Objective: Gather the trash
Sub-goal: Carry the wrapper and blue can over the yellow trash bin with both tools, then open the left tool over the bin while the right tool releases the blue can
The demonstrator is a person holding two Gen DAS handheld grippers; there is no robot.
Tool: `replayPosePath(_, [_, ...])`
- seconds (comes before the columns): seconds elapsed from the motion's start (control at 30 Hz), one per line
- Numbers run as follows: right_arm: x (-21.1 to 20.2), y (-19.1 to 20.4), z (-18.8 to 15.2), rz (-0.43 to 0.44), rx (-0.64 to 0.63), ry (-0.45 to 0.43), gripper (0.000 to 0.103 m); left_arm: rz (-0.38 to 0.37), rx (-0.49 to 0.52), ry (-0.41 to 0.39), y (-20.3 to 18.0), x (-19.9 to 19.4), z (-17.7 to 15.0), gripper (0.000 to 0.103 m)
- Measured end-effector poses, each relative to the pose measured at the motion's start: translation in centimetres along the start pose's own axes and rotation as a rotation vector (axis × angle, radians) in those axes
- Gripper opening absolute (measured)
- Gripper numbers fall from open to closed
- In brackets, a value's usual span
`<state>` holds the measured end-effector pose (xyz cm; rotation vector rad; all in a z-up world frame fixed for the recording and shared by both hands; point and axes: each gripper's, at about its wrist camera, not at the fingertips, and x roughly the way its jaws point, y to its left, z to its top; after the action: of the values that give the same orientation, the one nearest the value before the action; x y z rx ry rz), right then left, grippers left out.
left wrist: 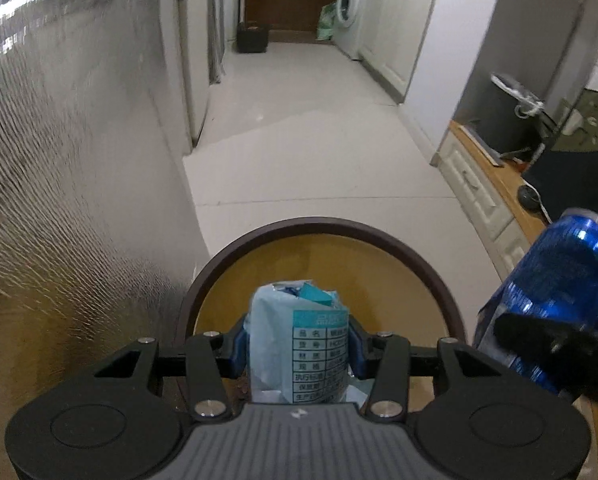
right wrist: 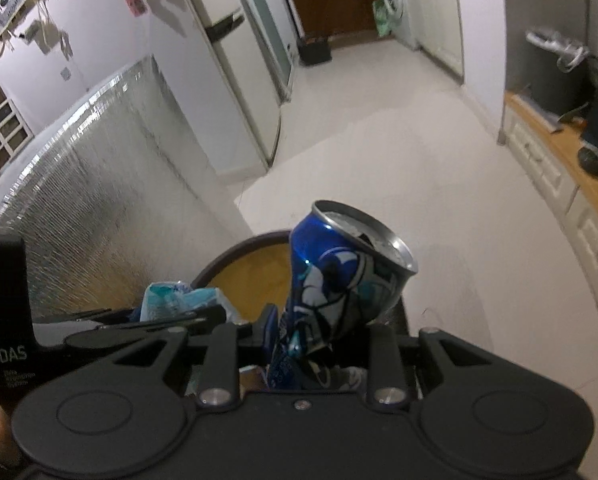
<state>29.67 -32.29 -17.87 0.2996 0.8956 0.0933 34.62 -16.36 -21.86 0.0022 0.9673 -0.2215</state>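
Observation:
My left gripper (left wrist: 297, 346) is shut on a pale blue packet (left wrist: 299, 344) printed with a table of text. It hangs over a round bin (left wrist: 379, 236) with a dark brown rim and a yellow inside. My right gripper (right wrist: 319, 338) is shut on a crushed blue can (right wrist: 343, 276), open top tilted up and to the right, over the same bin (right wrist: 251, 268). That can (left wrist: 555, 292) fills the right edge of the left wrist view. The packet (right wrist: 179, 296) and the left gripper (right wrist: 147, 316) show at the left of the right wrist view.
A silver quilted panel (left wrist: 71, 184) stands close on the left of the bin. Pale floor (left wrist: 307, 152) runs ahead to a fridge (left wrist: 195, 52), a washing machine (left wrist: 351, 8) and a dark box (left wrist: 253, 36). A wooden counter with white drawers (left wrist: 483, 184) lies on the right.

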Motion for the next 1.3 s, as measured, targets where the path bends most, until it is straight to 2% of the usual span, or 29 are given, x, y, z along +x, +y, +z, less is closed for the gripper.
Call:
replayPosePath(0.3, [7.2, 0.6, 0.7, -0.01, -0.011, 0.155, 0.029, 0.008, -0.031, 0.053, 1.1, 4.6, 0.7, 0.048])
replayPosePath(0.47, [9.7, 0.8, 1.0, -0.044, -0.029, 0.21, 0.034, 0.001, -0.061, 0.074, 1.9, 5.9, 0.6, 0.048])
replayPosePath(0.5, [10.0, 0.9, 1.0, -0.052, -0.034, 0.216, 0.038, 0.006, -0.06, 0.076, 2.0, 6.1, 0.6, 0.048])
replayPosePath(0.57, [10.4, 0.9, 0.9, -0.052, -0.043, 0.231, 0.052, 0.013, -0.057, 0.084, 2.0, 6.5, 0.6, 0.048])
replayPosePath(0.63, [10.4, 0.9, 0.9, -0.056, -0.061, 0.242, 0.058, 0.013, -0.049, 0.095, 1.8, 6.9, 0.5, 0.048])
replayPosePath(0.8, [10.1, 0.8, 1.1, -0.047, -0.094, 0.266, 0.059, -0.002, -0.002, 0.132, 1.1, 7.3, 0.0, 0.049])
replayPosePath(0.97, [9.1, 0.1, 1.1, -0.053, -0.086, 0.257, 0.06, -0.069, 0.032, 0.163, 0.3, 7.1, -0.5, 0.052])
replayPosePath(1.07, [8.1, -0.6, 1.1, -0.047, -0.043, 0.233, 0.06, -0.093, 0.041, 0.188, -0.1, 7.1, -1.0, 0.062])
replayPosePath(1.13, [7.7, -0.9, 1.2, -0.047, -0.032, 0.225, 0.061, -0.092, 0.053, 0.21, -0.5, 7.1, -1.4, 0.075])
replayPosePath(1.3, [7.3, -1.0, 1.0, -0.053, -0.035, 0.228, 0.062, -0.078, 0.053, 0.245, -1.1, 6.1, -2.2, 0.092])
